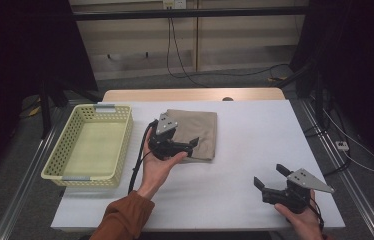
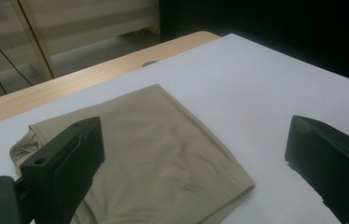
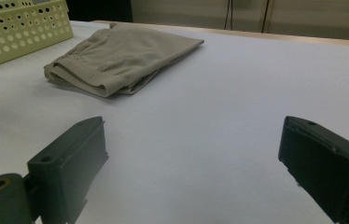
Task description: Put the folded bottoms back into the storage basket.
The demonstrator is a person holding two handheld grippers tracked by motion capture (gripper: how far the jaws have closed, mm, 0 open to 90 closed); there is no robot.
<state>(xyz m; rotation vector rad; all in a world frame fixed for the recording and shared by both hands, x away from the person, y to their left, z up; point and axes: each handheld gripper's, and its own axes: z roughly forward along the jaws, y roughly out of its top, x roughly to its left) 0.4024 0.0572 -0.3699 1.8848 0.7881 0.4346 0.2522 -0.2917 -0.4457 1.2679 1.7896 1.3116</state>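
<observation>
A folded beige cloth (image 1: pixel 201 129) lies on the white table (image 1: pixel 255 135), left of centre. My left gripper (image 1: pixel 193 146) hovers over the cloth's near left part, jaws pointing right and open. In the left gripper view the cloth (image 2: pixel 163 149) spreads below and between the parted jaws of that gripper (image 2: pixel 193 140), which hold nothing. My right gripper (image 1: pixel 269 175) sits near the table's front right corner, open and with nothing in it, pointing toward the cloth. In the right gripper view the cloth (image 3: pixel 121 56) lies well ahead of the gripper (image 3: pixel 193 135), to the left.
A pale yellow perforated basket (image 1: pixel 126 140) stands at the table's left edge, beside the cloth, with nothing in it; its wall (image 3: pixel 18 28) shows in the right gripper view. A wooden strip (image 1: pixel 195 95) borders the far edge. Cables run across the floor behind.
</observation>
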